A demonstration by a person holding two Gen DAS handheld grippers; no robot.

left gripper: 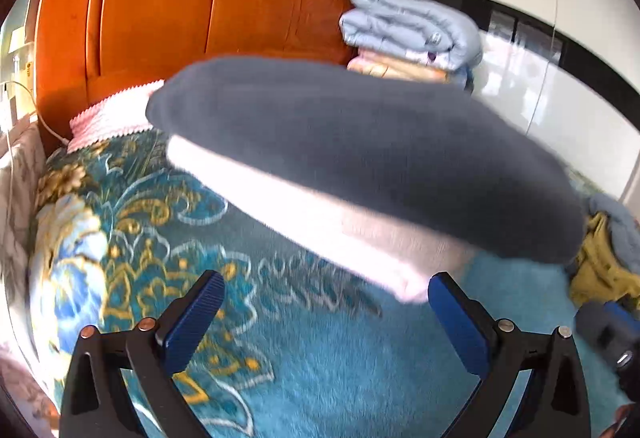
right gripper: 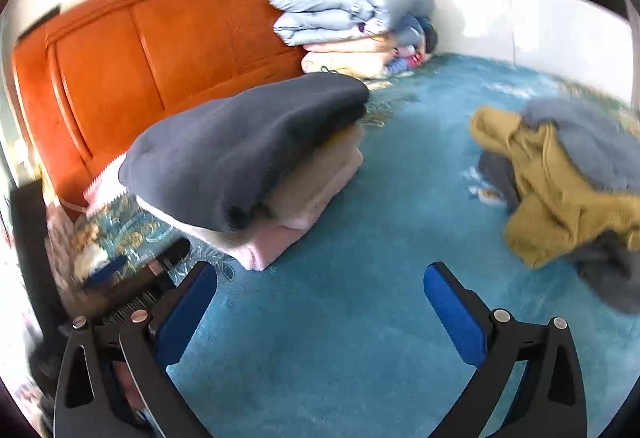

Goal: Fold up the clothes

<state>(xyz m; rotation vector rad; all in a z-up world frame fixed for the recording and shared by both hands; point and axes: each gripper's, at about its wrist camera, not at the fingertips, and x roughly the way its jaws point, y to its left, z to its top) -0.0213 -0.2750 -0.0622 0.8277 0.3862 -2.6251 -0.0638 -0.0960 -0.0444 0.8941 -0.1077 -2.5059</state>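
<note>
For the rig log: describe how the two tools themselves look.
Both match: the left tool and right tool each have two black angular arms with triangular cutouts, silver round bolts, and blue ribbed pads. No cables, markings or sleeves visible.

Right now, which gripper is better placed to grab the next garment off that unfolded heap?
Right. The right gripper is open with the mustard garment heap just ahead to its right. The left gripper, also open, faces the folded stack; the heap sits at its view's far edge.
</note>
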